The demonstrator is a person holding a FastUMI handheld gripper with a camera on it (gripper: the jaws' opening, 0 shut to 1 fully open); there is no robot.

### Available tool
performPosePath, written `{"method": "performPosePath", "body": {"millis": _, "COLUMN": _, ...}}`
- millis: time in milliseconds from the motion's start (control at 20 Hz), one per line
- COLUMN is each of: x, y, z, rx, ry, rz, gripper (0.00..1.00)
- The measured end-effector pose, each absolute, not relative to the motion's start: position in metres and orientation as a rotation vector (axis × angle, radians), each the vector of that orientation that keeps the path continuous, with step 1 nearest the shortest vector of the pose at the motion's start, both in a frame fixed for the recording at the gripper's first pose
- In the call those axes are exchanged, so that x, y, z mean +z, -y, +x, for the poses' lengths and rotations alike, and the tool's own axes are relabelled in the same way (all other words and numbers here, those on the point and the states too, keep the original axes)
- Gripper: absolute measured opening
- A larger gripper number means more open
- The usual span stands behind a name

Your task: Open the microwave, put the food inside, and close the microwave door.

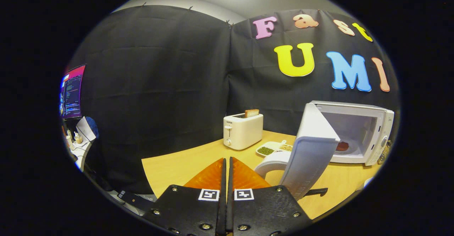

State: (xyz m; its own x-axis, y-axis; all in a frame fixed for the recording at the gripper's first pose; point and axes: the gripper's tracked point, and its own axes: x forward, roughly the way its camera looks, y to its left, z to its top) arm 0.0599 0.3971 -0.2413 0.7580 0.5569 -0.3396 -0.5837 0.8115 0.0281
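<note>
A white microwave (369,129) stands on the wooden table (177,165), off to the right of my fingers. Its door (310,154) hangs wide open, swung out toward me. Inside, on the turntable, lies a dark reddish piece of food (342,146). My gripper (227,163) is shut, its two fingers pressed together with nothing between them. It hovers over the table, left of the open door and apart from it.
A white toaster (243,130) with a slice of bread (251,113) in its slot stands ahead beyond the fingers. A white divided plate (271,148) of beans sits between toaster and microwave. A white curved object (271,165) lies beside the door. A monitor (72,91) glows at far left.
</note>
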Motion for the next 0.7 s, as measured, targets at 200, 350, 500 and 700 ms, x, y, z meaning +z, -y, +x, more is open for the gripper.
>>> {"method": "performPosePath", "body": {"millis": 200, "x": -0.230, "y": -0.351, "z": 0.069, "rx": 0.519, "ry": -0.321, "rz": -0.084, "gripper": 0.01}}
{"method": "performPosePath", "body": {"millis": 350, "x": -0.224, "y": -0.312, "z": 0.079, "rx": 0.462, "ry": -0.301, "rz": -0.113, "gripper": 0.01}}
{"method": "performPosePath", "body": {"millis": 500, "x": -0.228, "y": -0.269, "z": 0.096, "rx": 0.377, "ry": -0.277, "rz": -0.149, "gripper": 0.02}}
{"method": "performPosePath", "body": {"millis": 700, "x": -0.235, "y": -0.217, "z": 0.124, "rx": 0.281, "ry": -0.296, "rz": -0.127, "gripper": 0.01}}
